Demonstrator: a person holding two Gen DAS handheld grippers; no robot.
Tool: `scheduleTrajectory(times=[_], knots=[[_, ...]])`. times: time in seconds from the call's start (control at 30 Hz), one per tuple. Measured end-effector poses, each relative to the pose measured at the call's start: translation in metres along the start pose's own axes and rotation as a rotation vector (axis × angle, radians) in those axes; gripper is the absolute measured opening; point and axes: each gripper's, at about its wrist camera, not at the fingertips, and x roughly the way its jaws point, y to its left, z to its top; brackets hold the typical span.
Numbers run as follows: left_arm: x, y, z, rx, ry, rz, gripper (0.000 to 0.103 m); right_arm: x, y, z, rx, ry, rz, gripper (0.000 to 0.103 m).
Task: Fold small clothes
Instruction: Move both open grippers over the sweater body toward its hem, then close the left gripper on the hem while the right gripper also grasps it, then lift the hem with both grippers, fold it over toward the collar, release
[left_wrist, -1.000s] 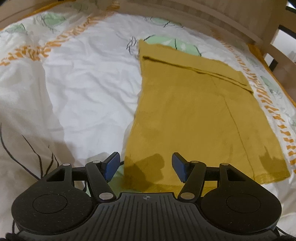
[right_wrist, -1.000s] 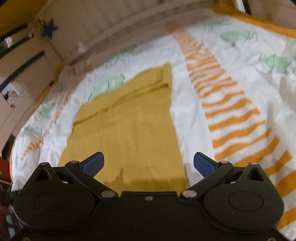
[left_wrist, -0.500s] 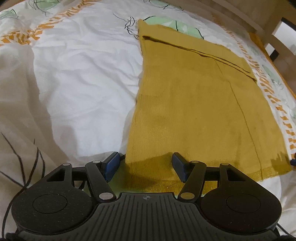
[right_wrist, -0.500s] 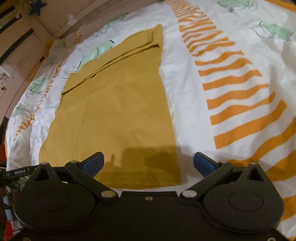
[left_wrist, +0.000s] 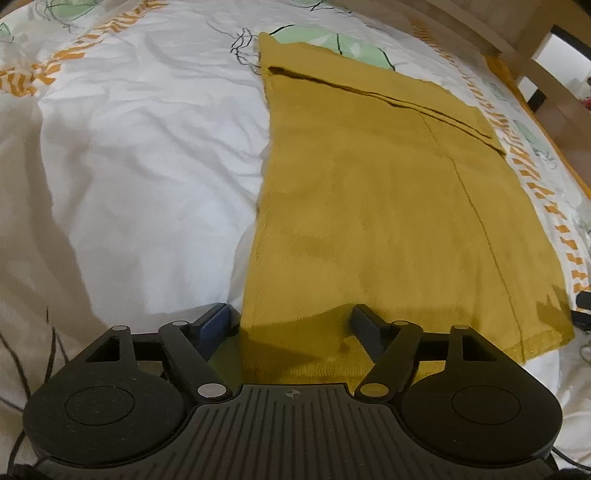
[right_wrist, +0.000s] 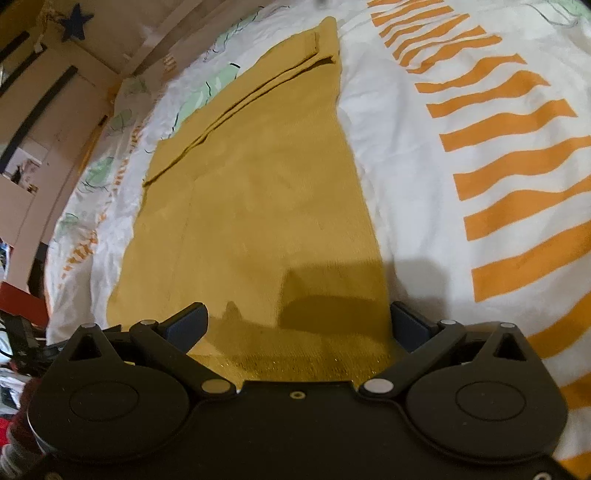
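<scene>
A mustard-yellow knitted garment lies flat on the bed, long and narrow, with a folded band across its far end. My left gripper hovers low over the garment's near left corner, its jaws opening, one blue pad off the cloth's left edge and the other over the cloth. In the right wrist view the same garment runs away from me. My right gripper stands wide open over the near right corner, the hem lying between its pads, which do not press on it.
The white duvet with orange stripes and green leaf prints covers the bed. A wooden bed frame borders the far side. A wall with a dark star and some clutter sits left in the right wrist view.
Both grippers have sunk closer to the garment's near hem and tilted further down. The left jaws stand wider than before. The garment has not moved.
</scene>
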Motion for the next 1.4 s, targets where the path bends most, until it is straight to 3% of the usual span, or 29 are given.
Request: scheduleTrajectory(times=[0.17, 0.23, 0.33, 0.5, 0.57, 0.63, 0.67, 0.7, 0.73, 0.9, 1.07, 1.4], knots=[[-0.001, -0.001, -0.001, 0.012, -0.006, -0.024, 0.072, -0.002, -0.004, 0.0, 0.015, -0.004, 0.034, 0.103], [-0.004, -0.001, -0.003, 0.017, -0.007, -0.033, 0.057, -0.002, -0.002, 0.0, 0.01, 0.001, 0.038, 0.103], [-0.008, -0.003, -0.006, 0.041, 0.011, -0.03, 0.044, -0.003, 0.001, -0.001, -0.007, 0.02, 0.033, 0.103], [-0.012, -0.001, -0.009, 0.037, 0.032, -0.039, 0.031, -0.005, 0.002, -0.001, -0.002, 0.032, 0.02, 0.099], [-0.012, -0.001, -0.009, 0.027, 0.028, -0.035, 0.024, -0.006, 0.001, 0.0, -0.004, 0.032, -0.011, 0.088], [-0.014, -0.001, -0.01, 0.014, 0.019, -0.049, 0.011, -0.009, 0.0, -0.001, -0.006, 0.028, -0.061, 0.057], [-0.015, 0.0, -0.011, 0.005, 0.012, -0.061, 0.01, -0.011, 0.0, -0.001, -0.012, 0.028, -0.088, 0.047], [-0.015, 0.0, -0.012, -0.002, 0.006, -0.067, 0.008, -0.012, -0.001, -0.001, -0.017, 0.032, -0.1, 0.02], [-0.017, 0.0, -0.012, -0.008, 0.0, -0.069, 0.008, -0.013, -0.003, -0.002, -0.012, 0.033, -0.098, 0.014], [-0.03, 0.002, -0.012, -0.072, -0.053, -0.112, 0.007, -0.023, 0.003, -0.005, -0.022, -0.01, -0.039, 0.012], [-0.054, 0.004, 0.006, -0.126, -0.144, -0.168, 0.007, -0.039, 0.013, 0.005, 0.01, -0.111, 0.103, 0.012], [-0.075, 0.006, 0.07, -0.149, -0.323, -0.234, 0.007, -0.044, 0.037, 0.069, 0.021, -0.319, 0.268, 0.012]])
